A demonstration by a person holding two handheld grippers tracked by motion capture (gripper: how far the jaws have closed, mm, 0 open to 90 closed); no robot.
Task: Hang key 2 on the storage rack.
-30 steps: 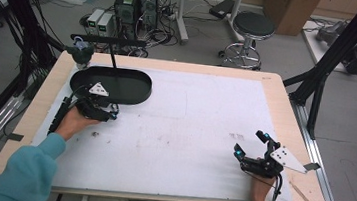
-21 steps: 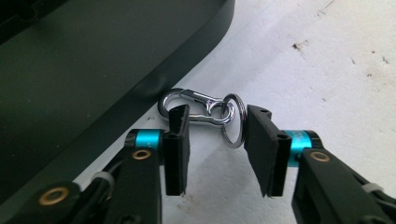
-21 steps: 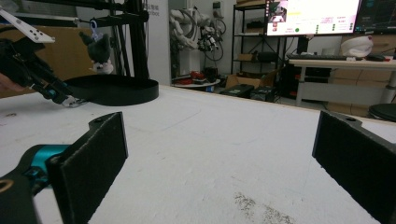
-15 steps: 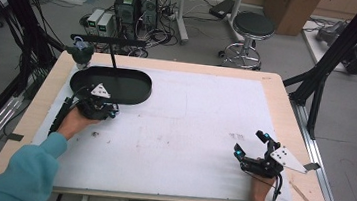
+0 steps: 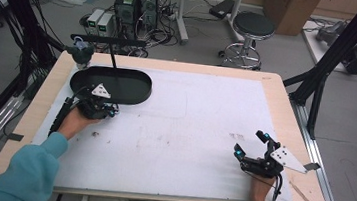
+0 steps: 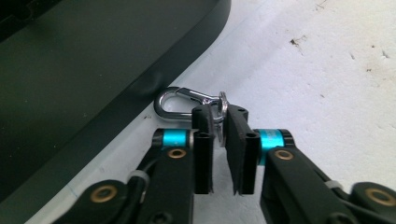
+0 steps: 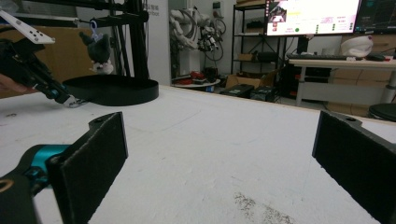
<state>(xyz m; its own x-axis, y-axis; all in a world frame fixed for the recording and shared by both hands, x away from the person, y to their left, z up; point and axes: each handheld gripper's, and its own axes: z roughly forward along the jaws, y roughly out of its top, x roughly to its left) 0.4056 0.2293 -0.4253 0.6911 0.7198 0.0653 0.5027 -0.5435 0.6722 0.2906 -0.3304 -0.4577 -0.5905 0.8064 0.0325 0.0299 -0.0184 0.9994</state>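
Observation:
A silver carabiner with a key ring lies on the white mat against the outer wall of the black oval tray. My left gripper has just been closing, and the ring now sits pinched between its jaw tips. From above, the left gripper rests at the tray's near rim. My right gripper lies low on the mat at the front right, jaws wide apart with nothing between them. Far off in the right gripper view, the left gripper touches down beside the tray.
A small plush toy hangs from a black stand at the table's back left, behind the tray. The white mat covers most of the wooden table. A stool and computer towers stand on the floor beyond.
Neither hand has visibly moved in the high view; the left gripper stays at the tray's near rim and the right one rests open at the front right.

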